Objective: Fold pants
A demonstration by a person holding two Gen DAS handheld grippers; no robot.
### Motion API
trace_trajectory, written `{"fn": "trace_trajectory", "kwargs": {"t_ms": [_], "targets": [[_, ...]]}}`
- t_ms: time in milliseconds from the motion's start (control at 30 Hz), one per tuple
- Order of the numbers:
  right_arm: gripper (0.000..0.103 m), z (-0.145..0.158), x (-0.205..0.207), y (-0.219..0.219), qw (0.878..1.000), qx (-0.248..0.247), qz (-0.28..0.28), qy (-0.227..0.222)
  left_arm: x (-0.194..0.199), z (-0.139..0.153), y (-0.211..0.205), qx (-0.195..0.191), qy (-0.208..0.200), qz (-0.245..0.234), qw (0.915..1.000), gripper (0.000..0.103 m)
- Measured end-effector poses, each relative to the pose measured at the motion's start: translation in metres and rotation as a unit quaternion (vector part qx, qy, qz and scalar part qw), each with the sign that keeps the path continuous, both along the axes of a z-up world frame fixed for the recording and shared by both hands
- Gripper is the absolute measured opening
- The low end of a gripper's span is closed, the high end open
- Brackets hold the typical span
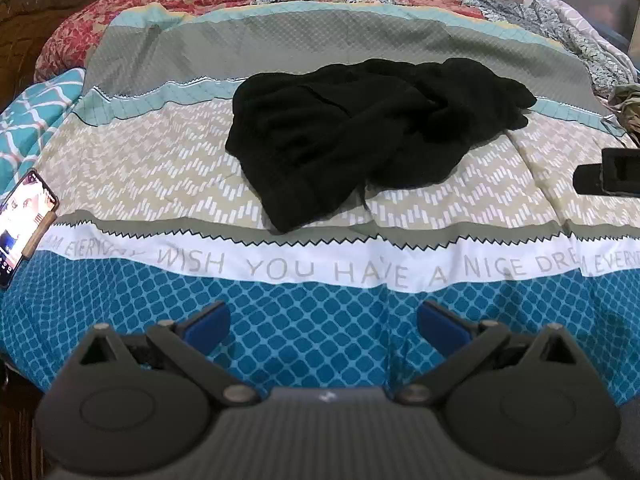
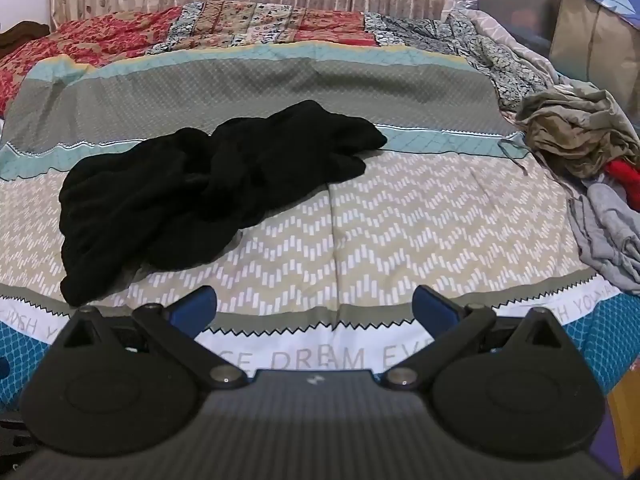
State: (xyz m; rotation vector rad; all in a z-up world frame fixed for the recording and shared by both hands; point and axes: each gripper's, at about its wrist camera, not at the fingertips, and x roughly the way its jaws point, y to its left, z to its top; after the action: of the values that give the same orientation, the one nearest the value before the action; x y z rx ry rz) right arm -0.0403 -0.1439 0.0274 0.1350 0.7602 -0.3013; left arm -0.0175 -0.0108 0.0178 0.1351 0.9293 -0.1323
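Black pants (image 1: 360, 136) lie crumpled in a heap on the patterned bedspread (image 1: 160, 168), in the middle of the bed. They also show in the right wrist view (image 2: 192, 192), left of centre. My left gripper (image 1: 323, 324) is open and empty, over the blue front band of the spread, well short of the pants. My right gripper (image 2: 314, 308) is open and empty, near the front edge, to the right of the pants' near end. Part of the right gripper shows at the right edge of the left wrist view (image 1: 612, 172).
A phone (image 1: 24, 224) with a lit screen lies at the bed's left edge. A pile of olive, red and grey clothes (image 2: 584, 152) sits on the right side of the bed. A floral quilt (image 2: 240, 28) and curtains lie beyond. Boxes (image 2: 592, 40) stand at the far right.
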Motion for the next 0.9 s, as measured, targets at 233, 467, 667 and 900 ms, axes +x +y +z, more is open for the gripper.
{"fn": "trace_trajectory", "kwargs": {"t_ms": [233, 467, 667, 900], "targets": [[0.103, 0.0033, -0.0026, -0.0074, 1.0, 0.005, -0.008, -0.004, -0.0025, 0.0, 0.0021, -0.001, -0.002, -0.002, 1.0, 0.103], [0.103, 0.0025, -0.004, -0.009, 1.0, 0.009, -0.014, -0.006, -0.0042, -0.0015, 0.0045, -0.001, -0.002, -0.003, 1.0, 0.103], [0.103, 0.0018, -0.0038, -0.0089, 1.0, 0.009, -0.013, -0.004, -0.0046, -0.0022, 0.0056, -0.002, -0.001, -0.005, 1.0, 0.103], [0.103, 0.0002, -0.0033, -0.0064, 1.0, 0.011, -0.007, 0.0, -0.0061, -0.0049, 0.006, -0.003, 0.001, -0.006, 1.0, 0.103]]}}
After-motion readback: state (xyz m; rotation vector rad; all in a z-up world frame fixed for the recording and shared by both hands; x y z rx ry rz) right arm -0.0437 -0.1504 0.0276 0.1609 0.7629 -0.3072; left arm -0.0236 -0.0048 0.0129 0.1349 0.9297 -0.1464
